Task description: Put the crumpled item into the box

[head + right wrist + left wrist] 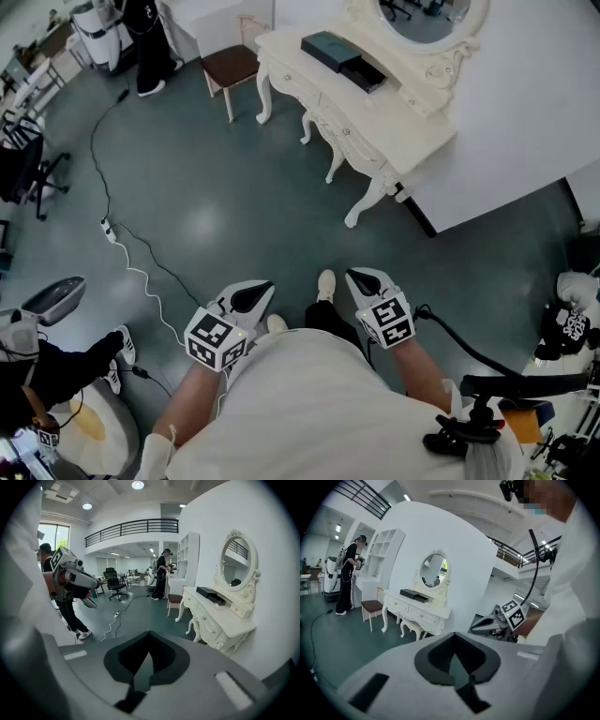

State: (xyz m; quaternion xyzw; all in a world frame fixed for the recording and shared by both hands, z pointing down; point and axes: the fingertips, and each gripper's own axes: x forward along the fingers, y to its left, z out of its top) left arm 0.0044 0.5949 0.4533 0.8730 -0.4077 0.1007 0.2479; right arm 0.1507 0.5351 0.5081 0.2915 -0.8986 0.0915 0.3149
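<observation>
Crumpled item: not found in any view; nothing on the floor (234, 206) or the table top reads as it. Box (330, 47), dark and flat, lies on the white dressing table (375, 122) at 1 o'clock in the head view. What looks like a drawer (364, 73) is drawn out of the box toward 4 o'clock. Oval mirror (427, 19) stands behind it, toward 12 o'clock.

Left gripper (253, 298) and right gripper (367, 281) are held low at 6 o'clock, close to the person's body and well apart from the table. Both claws are pressed together, tips meeting, nothing between them.

Risks, as judged:
- The crumpled item must first be located; going to the table without it gains nothing.
- The claws must spread before any pick. Closed tips would only shove a light, crumpled thing along or off an edge.
- Cable (122, 239) trails over the floor at 9 o'clock and could catch a foot if the route swings that way.
- The drawer looks a narrow target, so a loose drop may land on the table top instead.

View differences:
- Head view alone shows the box from above with its drawer out; both gripper views give it side-on only.
- Left gripper view shows a padded stool (412, 626) tucked under the table, hidden from the head view by the table top.
- Right gripper view alone shows the far room at 10 o'clock, with a railed balcony (131, 527).
</observation>
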